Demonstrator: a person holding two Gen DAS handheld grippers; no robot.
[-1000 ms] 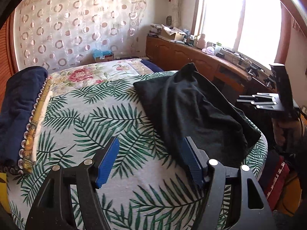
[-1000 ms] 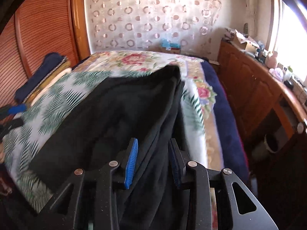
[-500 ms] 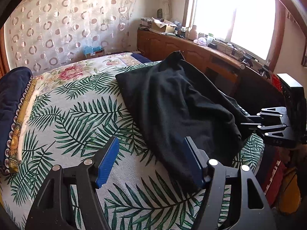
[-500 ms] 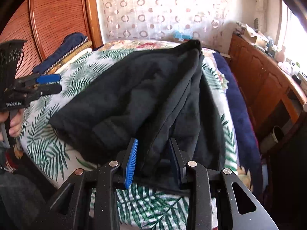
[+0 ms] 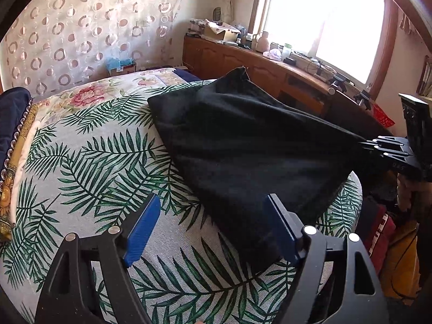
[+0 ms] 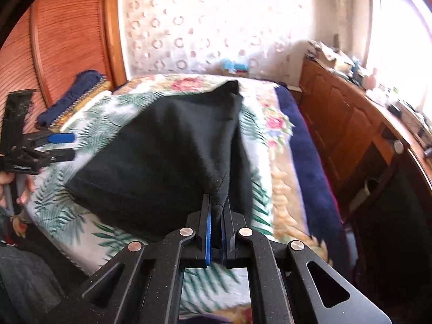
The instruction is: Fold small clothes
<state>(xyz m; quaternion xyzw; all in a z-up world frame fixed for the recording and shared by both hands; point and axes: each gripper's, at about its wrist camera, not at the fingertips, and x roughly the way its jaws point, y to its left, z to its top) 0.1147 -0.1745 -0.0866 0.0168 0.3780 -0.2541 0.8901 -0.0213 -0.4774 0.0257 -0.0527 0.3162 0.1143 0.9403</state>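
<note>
A black garment [image 5: 243,145] lies on the palm-leaf bedspread [image 5: 89,167], stretched toward the bed's right edge. My left gripper [image 5: 213,232] is open and empty, low over the bedspread, its right pad beside the garment's near corner. My right gripper [image 6: 216,216] is shut on the garment's edge [image 6: 218,189] and holds it taut. In the left wrist view the right gripper [image 5: 372,145] pinches the cloth at the far right. In the right wrist view the open left gripper [image 6: 58,145] is at the left, beside the garment [image 6: 167,148].
A folded navy blanket [image 5: 12,116] lies at the bed's left side. A wooden cabinet [image 5: 270,70] with clutter runs under the window on the right. A wooden headboard [image 6: 62,40] stands behind the bed. A patterned curtain [image 5: 89,27] hangs at the back.
My right gripper has closed on the garment's edge and pulled it taut toward the bed's edge. The left gripper stays open and has shifted closer to the garment.
</note>
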